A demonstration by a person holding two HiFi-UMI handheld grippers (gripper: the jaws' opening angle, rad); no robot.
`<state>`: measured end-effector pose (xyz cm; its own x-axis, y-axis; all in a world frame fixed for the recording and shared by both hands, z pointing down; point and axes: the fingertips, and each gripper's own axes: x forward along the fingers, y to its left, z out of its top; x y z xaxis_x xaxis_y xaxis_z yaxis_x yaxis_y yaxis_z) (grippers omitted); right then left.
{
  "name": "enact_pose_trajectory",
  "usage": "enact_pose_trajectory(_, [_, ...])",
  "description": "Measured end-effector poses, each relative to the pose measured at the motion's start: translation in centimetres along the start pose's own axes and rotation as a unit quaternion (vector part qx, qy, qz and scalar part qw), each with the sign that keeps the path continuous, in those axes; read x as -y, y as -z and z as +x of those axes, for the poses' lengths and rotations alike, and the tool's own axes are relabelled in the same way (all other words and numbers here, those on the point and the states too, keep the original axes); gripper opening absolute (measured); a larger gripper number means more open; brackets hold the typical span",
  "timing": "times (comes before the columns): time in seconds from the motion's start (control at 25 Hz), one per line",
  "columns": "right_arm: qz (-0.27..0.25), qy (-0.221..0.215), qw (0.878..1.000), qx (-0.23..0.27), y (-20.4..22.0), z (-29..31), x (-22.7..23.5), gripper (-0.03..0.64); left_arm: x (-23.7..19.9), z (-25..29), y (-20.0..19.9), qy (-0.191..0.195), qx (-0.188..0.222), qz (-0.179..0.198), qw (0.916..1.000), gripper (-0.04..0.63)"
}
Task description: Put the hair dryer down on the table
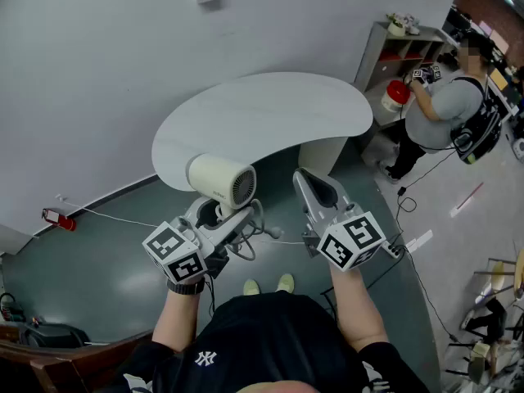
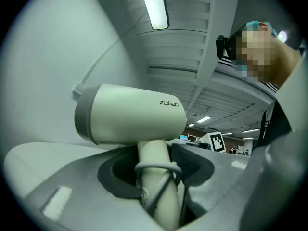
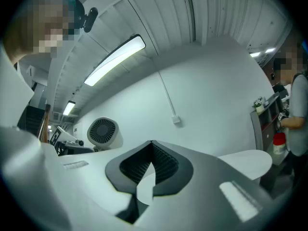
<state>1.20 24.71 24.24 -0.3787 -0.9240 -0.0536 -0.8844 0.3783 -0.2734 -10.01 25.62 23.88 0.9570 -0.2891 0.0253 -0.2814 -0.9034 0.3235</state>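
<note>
We held the left tool (image 1: 214,218) clamped on the handle of the hair dryer (image 1: 219,178), its two dark pads pressing the cream handle from either side. The dryer's body stood upright above the jaws. Its grey cord (image 2: 156,170) was looped round the handle just above the pads. The dryer was lifted clear of the bench (image 1: 270,113) and not resting on it. From the head view it hung over the near left edge of the white curved top. Its round rear grille faced right, toward our other hand, and its barrel pointed off to the left. The right tool (image 1: 311,180) sat just right of the dryer and apart from it. Its jaws were drawn together at the tips with nothing between them. It pointed up toward the pale wall (image 1: 123,47) beyond the bench. Our two forearms reached forward above the dark green floor (image 1: 90,277). Far to the right, well apart from the bench, another person (image 1: 442,109) stood at a grey shelf unit (image 1: 391,51) with a red-and-white container (image 1: 395,95) beside them.
</note>
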Motion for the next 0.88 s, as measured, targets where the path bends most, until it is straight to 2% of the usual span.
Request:
enact_pose_trajectory(0.4, [0.003,-0.008,1.0,-0.001,-0.4,-0.4,-0.3,0.021,1.1,0.3,-0.3,-0.002,0.003,0.0,1.0,0.213])
enact_pose_trajectory(0.72, [0.027,0.002,1.0,0.012,-0.8,-1.9,1.7,0.023,0.3,0.5,-0.5,-0.032,0.006,0.013,0.9994,0.215])
enact_pose_trajectory(0.88, [0.03,-0.011,0.999,0.017,-0.7,-2.6,2.1,0.023,0.4,0.6,-0.4,-0.048,0.01,0.017,0.9986,0.215])
